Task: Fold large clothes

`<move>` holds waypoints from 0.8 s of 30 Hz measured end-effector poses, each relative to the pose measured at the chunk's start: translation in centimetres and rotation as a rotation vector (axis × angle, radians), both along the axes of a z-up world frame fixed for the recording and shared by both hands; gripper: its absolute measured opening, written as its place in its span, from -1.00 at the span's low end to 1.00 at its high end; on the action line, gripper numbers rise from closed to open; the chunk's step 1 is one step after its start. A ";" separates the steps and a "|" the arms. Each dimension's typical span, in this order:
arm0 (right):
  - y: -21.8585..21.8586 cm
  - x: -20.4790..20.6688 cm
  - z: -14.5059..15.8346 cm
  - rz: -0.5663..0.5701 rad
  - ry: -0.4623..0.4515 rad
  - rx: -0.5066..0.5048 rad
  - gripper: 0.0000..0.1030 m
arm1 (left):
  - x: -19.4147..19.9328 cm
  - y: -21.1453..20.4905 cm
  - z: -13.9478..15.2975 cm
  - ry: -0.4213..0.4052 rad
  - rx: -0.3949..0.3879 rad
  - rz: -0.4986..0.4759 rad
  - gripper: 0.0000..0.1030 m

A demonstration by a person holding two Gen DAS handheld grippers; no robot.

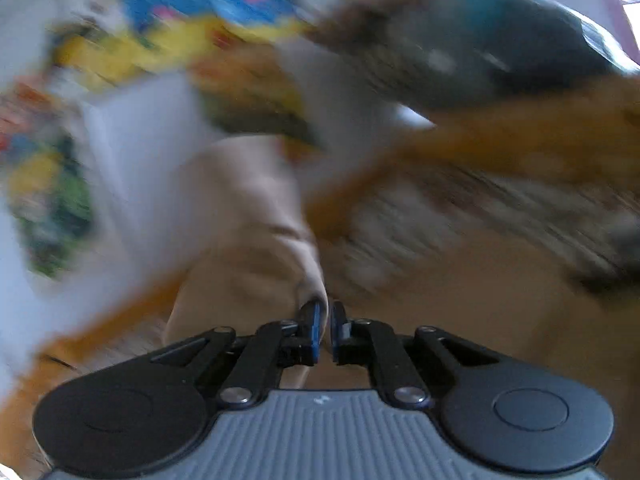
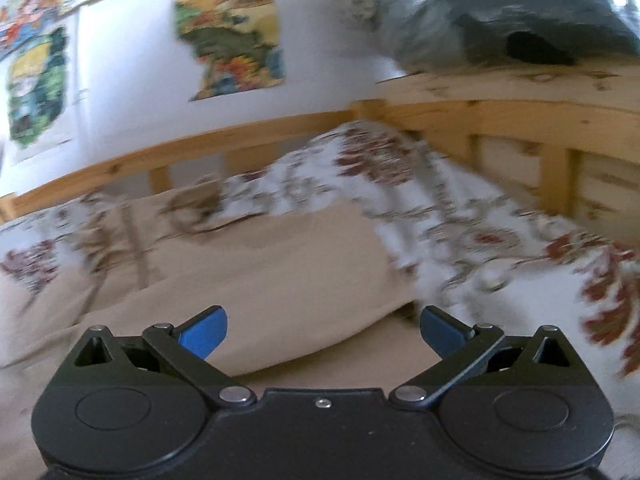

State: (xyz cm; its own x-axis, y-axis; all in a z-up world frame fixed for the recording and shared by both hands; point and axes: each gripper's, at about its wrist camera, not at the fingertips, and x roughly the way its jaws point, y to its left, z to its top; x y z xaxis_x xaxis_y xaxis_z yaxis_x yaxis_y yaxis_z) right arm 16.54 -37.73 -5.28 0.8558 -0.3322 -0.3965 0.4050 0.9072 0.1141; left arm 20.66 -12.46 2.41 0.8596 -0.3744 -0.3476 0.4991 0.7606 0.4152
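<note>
A beige garment (image 2: pixel 280 272) lies spread on a floral bedspread (image 2: pixel 460 216) in the right wrist view. My right gripper (image 2: pixel 324 334) is open and empty, just above the garment's near fold. In the left wrist view, which is motion-blurred, my left gripper (image 1: pixel 325 322) is shut on a bunched edge of the beige garment (image 1: pixel 248 220), which hangs lifted in front of the camera.
A wooden bed frame (image 2: pixel 500 120) runs along the back and right. A white wall with colourful posters (image 2: pixel 236 32) is behind. A dark blue-grey bundle (image 2: pixel 520 20) sits on top of the headboard. The floral bedspread is heaped toward the right.
</note>
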 end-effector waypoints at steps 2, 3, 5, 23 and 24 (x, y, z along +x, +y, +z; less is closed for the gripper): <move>-1.5 -0.2 -0.3 -0.040 0.002 0.013 0.99 | -0.4 -0.4 -2.9 0.141 0.023 -0.011 -0.64; -2.2 -0.3 -0.5 -0.058 0.005 0.030 0.99 | -0.6 -0.2 -3.8 0.192 0.023 -0.004 -0.57; -3.2 -0.7 -0.7 -0.084 0.006 0.068 0.99 | -1.2 0.8 -5.1 0.290 0.012 0.008 -0.04; 6.8 7.5 -2.1 0.391 0.021 0.049 0.54 | 9.3 18.2 -2.4 0.400 -0.249 0.555 0.89; 6.9 8.4 -2.1 0.377 0.048 0.075 0.53 | 10.5 18.8 -2.4 0.407 -0.259 0.564 0.89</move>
